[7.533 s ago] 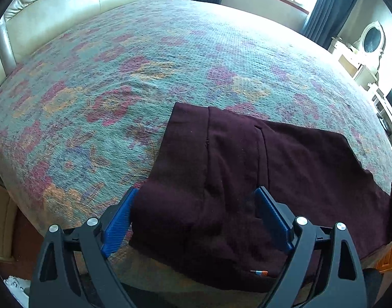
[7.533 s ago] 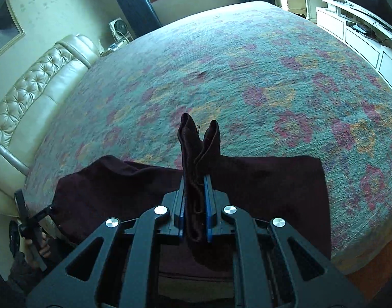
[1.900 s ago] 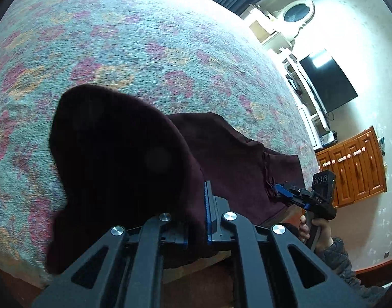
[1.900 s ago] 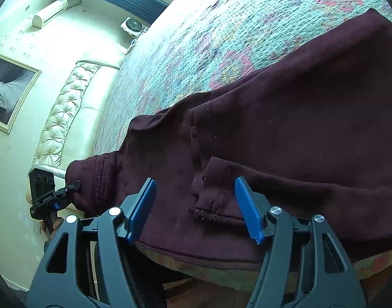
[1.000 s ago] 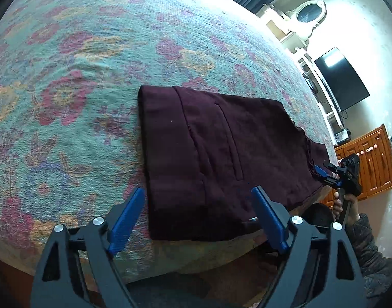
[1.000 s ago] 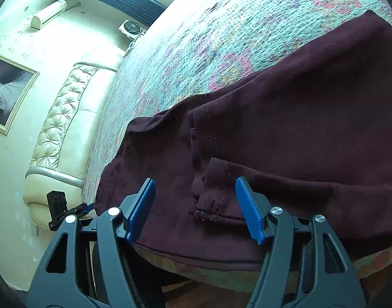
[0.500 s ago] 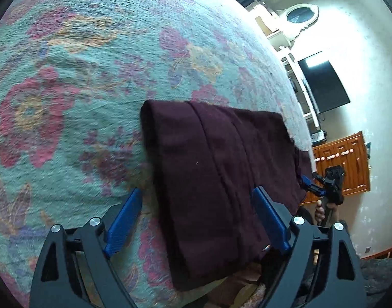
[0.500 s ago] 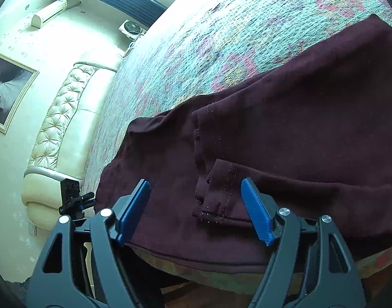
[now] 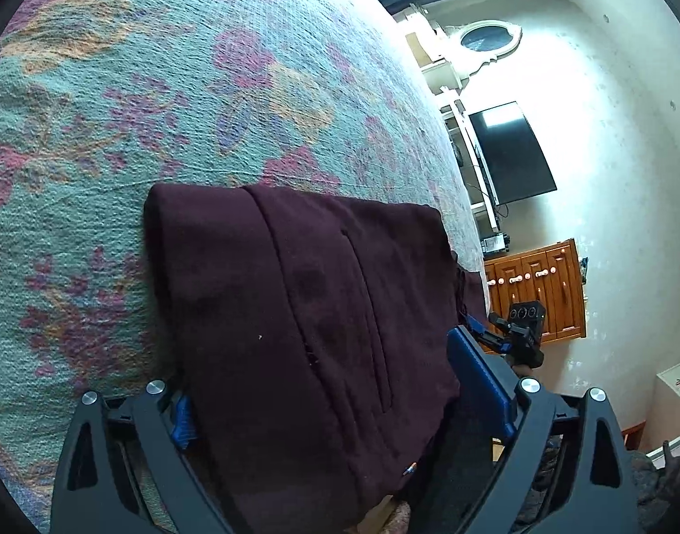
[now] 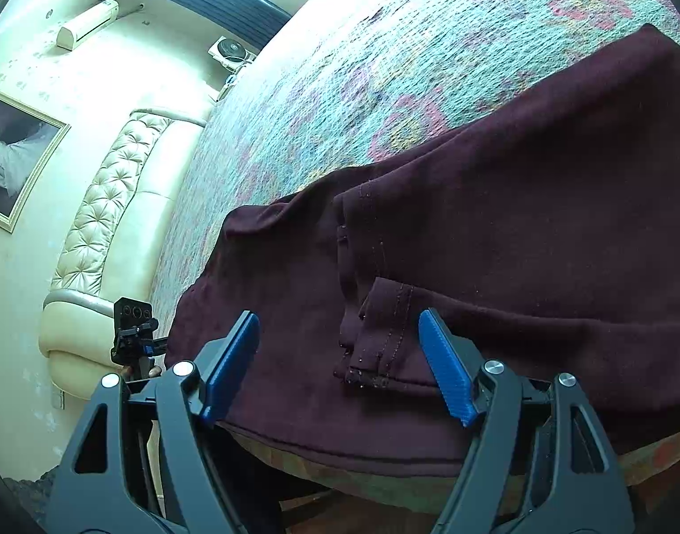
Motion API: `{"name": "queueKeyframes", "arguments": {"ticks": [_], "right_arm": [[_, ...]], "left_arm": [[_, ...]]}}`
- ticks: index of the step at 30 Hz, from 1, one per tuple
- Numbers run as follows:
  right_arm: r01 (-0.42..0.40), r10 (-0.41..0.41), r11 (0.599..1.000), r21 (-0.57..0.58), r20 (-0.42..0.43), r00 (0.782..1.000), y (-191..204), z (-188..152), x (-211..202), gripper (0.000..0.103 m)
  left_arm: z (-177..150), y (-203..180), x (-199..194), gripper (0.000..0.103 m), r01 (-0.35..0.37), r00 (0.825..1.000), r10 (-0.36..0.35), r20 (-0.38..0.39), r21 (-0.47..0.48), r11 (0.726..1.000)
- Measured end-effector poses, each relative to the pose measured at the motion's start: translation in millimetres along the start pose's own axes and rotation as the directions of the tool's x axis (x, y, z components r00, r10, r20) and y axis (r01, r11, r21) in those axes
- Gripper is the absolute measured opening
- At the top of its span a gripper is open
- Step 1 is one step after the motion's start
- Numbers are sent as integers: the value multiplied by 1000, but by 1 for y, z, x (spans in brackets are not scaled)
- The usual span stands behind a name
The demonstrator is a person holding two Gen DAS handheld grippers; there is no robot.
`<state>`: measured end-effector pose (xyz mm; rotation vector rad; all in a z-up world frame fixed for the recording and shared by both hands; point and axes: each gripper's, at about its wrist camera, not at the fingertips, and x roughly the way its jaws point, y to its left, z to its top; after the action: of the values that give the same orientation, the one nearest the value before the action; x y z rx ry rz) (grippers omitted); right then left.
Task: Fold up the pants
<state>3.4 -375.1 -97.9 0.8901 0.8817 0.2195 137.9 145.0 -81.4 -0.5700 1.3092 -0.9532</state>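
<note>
The wide bed with its teal woven floral cover (image 9: 171, 89) carries my dark maroon cloth pants (image 9: 295, 293), folded flat along the near edge. My left gripper (image 9: 340, 394) straddles their folded end, its jaws opening, cloth between the blue pads but unpressed. My right gripper (image 10: 340, 369) stands spread over a stitched hem (image 10: 382, 333), gripping nothing.

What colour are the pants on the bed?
Dark maroon pants, clearest in the left wrist view.
</note>
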Motion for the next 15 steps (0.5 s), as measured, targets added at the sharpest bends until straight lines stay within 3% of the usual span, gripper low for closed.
{"name": "queueKeyframes", "arguments": {"ticks": [1, 3, 4, 5, 7, 10, 15], "right_arm": [[0, 0, 1000, 0, 0, 1000, 0, 0, 0, 74], [1, -1, 1000, -1, 0, 1000, 0, 0, 0, 74], [1, -1, 1000, 0, 0, 1000, 0, 0, 0, 75], [1, -1, 1000, 1, 0, 1000, 0, 0, 0, 74], [2, -2, 1000, -1, 0, 1000, 0, 0, 0, 75], [3, -3, 1000, -1, 0, 1000, 1, 0, -1, 74], [13, -13, 1000, -2, -4, 1000, 6, 3, -2, 74]], "left_arm": [[2, -1, 1, 93, -6, 1000, 6, -5, -7, 1000], [2, -7, 5, 82, -41, 999, 41, -9, 12, 999], [2, -9, 8, 61, -74, 997, 75, -17, 32, 997], [1, -9, 11, 30, -104, 994, 105, -27, 32, 994], [-1, -3, 13, 24, -92, 995, 92, -41, 3, 996], [-2, -18, 7, 17, -118, 993, 119, -15, 62, 991], [-6, -66, -8, 15, -95, 995, 90, 38, 154, 983]]}}
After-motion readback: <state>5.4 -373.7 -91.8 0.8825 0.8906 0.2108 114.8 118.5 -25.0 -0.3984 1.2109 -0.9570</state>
